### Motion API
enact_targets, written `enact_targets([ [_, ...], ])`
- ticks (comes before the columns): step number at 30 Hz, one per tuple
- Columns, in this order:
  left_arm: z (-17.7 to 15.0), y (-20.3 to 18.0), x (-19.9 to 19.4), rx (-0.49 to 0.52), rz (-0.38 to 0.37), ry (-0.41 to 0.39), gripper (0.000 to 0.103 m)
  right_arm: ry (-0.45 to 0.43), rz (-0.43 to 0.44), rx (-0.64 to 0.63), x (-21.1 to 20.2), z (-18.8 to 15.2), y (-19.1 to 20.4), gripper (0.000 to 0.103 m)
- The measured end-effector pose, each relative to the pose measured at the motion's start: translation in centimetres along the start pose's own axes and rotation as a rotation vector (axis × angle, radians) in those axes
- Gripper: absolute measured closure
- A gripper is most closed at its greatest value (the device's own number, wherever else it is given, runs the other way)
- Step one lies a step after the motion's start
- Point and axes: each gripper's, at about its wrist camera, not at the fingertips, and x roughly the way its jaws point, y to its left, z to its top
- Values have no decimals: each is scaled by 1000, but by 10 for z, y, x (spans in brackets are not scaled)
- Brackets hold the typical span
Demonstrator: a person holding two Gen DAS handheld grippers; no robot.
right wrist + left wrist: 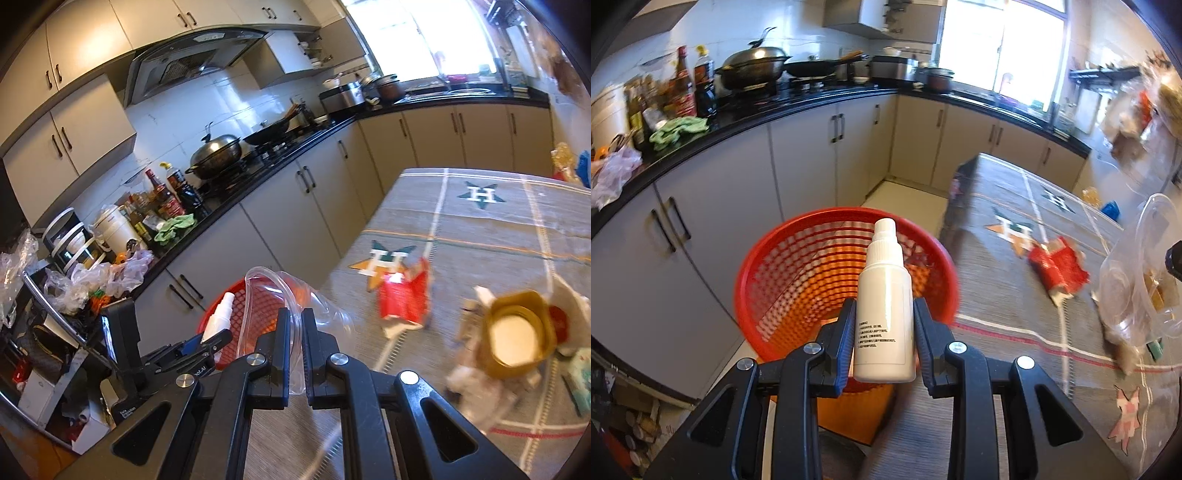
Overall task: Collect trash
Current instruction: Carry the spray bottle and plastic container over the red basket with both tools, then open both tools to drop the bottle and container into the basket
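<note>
A kitchen: pale cabinets under a black counter (798,99) that bends round two walls, with a lidded wok (753,66) and a frying pan (816,66) on the hob, sauce bottles (687,85) and a green cloth (677,129) further along it, and a bright window (1001,44) at the far end. A red mesh basket (798,280) stands on the floor between the cabinets and a table covered in a grey cloth with star motifs (480,229).

The left gripper (884,332) is partly closed, its blue pads clamped on the lower body of a white spray bottle (884,295). The bottle's long axis runs along the fingers, nozzle pointing away from the camera, and it hangs just above the basket's near rim.

The right gripper (295,328) is closed tight on the edge of a clear plastic cup (280,295), held near the basket's rim on the table side.

On the table beside the basket lies a crumpled red wrapper (404,299), and further from it a gold-rimmed container (517,336) among crumpled white paper
</note>
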Motion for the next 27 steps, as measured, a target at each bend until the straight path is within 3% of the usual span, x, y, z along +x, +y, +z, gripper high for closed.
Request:
enact_targets([
  [9, 6, 35, 24, -61, 29, 32, 74, 85, 57, -13, 72, 13, 33, 96],
  [18, 8, 52, 46, -94, 47, 64, 74, 154, 66, -2, 138, 15, 40, 95],
  [22, 9, 53, 48, -102, 45, 69, 71, 163, 82, -9, 148, 15, 42, 93],
  [27, 10, 51, 41, -105, 52, 50, 62, 123, 74, -28, 133, 17, 42, 80],
])
